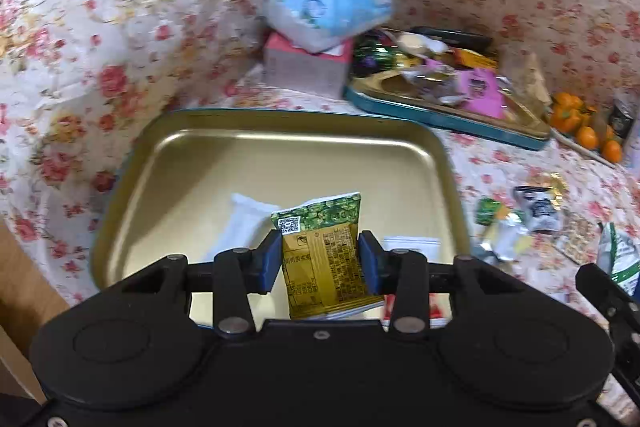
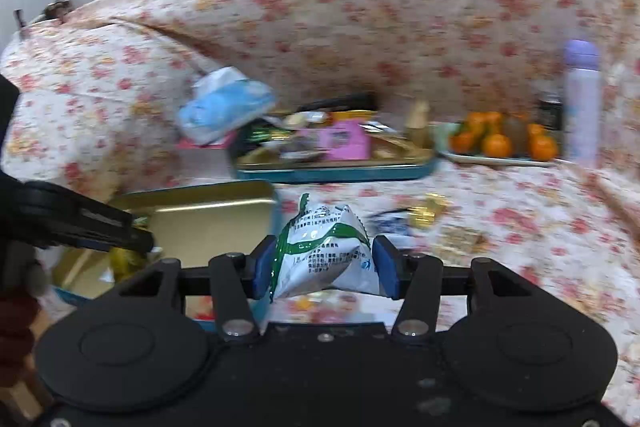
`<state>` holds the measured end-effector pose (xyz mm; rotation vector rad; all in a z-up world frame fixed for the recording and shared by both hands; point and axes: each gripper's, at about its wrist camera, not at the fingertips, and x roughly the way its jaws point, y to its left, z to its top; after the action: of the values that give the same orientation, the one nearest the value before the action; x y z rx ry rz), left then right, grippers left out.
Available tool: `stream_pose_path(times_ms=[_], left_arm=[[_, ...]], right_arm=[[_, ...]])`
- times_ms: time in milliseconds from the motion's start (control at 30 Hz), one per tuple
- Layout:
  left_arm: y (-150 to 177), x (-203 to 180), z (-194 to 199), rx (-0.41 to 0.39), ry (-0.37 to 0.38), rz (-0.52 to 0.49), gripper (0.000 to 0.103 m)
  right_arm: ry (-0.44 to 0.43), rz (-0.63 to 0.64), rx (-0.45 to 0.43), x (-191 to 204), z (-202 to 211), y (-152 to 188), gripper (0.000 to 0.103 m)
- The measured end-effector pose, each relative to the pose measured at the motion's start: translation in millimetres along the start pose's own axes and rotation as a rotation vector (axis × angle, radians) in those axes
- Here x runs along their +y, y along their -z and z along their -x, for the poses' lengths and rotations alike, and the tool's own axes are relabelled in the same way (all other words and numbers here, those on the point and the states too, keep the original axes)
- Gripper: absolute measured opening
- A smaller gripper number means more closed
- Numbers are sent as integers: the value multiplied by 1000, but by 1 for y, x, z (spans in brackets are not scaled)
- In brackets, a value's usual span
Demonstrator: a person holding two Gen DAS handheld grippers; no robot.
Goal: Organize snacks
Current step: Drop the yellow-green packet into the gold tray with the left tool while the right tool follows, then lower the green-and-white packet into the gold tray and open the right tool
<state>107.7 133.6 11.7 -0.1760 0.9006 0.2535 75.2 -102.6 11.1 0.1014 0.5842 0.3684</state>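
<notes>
My left gripper (image 1: 319, 261) is shut on a gold and green snack packet (image 1: 320, 255), holding it over the near part of the gold tin tray (image 1: 280, 155). A white packet (image 1: 240, 223) and another white packet (image 1: 412, 245) lie in that tray. My right gripper (image 2: 325, 269) is shut on a white and green snack packet (image 2: 326, 255), above the floral cloth just right of the gold tray (image 2: 216, 215). The left gripper shows at the left edge of the right wrist view (image 2: 80, 223). Loose snack packets (image 1: 520, 223) lie on the cloth to the right of the tray.
A second teal-rimmed tin (image 1: 448, 107) full of mixed snacks sits behind. A tissue pack (image 1: 328, 7) rests on a pink box (image 1: 308, 63). A plate of oranges (image 2: 500, 143) and a purple bottle (image 2: 582, 99) stand at the back right. Floral cushions rise behind.
</notes>
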Motion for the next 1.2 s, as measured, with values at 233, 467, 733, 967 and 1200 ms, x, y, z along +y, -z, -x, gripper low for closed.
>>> stream_pose_path(times_ms=[233, 467, 733, 967, 1200], left_arm=[[7, 19, -13, 42, 14, -1, 49], [9, 22, -16, 20, 17, -8, 50], [13, 33, -13, 26, 7, 45, 50], [23, 40, -10, 51, 7, 90, 50], [27, 39, -8, 55, 11, 95, 50]], right_arm=[[-98, 24, 55, 39, -19, -6, 54], [-125, 82, 104, 63, -39, -4, 54], [-131, 74, 156, 67, -64, -6, 55], [-116, 111, 170, 78, -98, -20, 55], [-82, 152, 173, 88, -132, -34, 57]])
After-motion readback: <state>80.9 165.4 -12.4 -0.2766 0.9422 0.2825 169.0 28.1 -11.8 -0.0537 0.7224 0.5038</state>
